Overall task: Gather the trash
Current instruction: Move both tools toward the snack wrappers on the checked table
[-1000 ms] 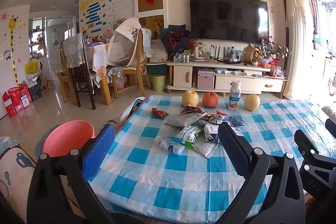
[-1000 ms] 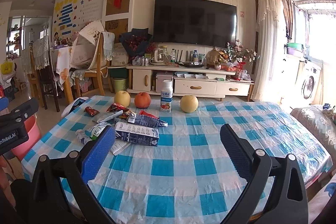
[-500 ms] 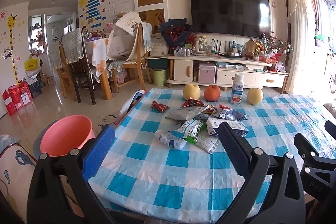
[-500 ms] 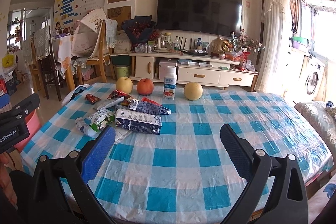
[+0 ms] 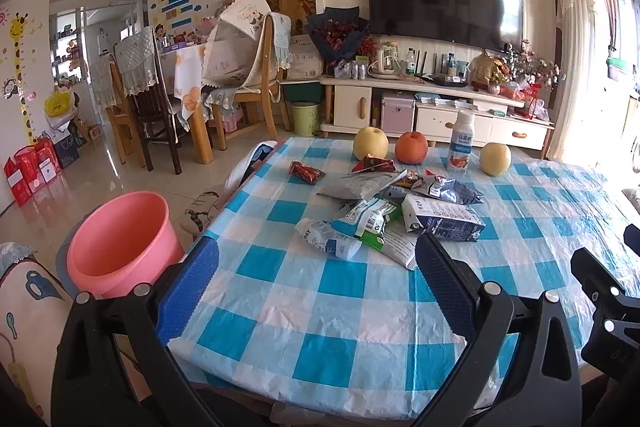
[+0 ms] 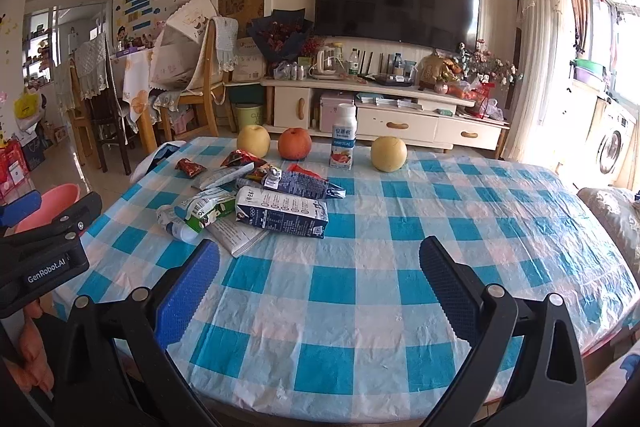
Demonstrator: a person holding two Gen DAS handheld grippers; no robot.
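currently both the left gripper (image 5: 316, 267) and right gripper (image 6: 316, 267) stand wide and empty over the table's (image 6: 360, 307) near edge; wrappers (image 6: 256, 203) lie toward its far left corner.

Blue/white check tablecloth (image 5: 344, 291); pink bucket (image 5: 120, 239); dk-blue carton (image 6: 280, 217).

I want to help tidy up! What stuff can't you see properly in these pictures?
- Pink bucket: its base is hidden by the left gripper in the left view; mostly hidden behind that gripper's body in the right view.
- Flat paper: partly covered by the dark blue carton, right view.
- Print on the crumpled wrappers: too small to read.
- Table near edge: hidden by the right gripper.
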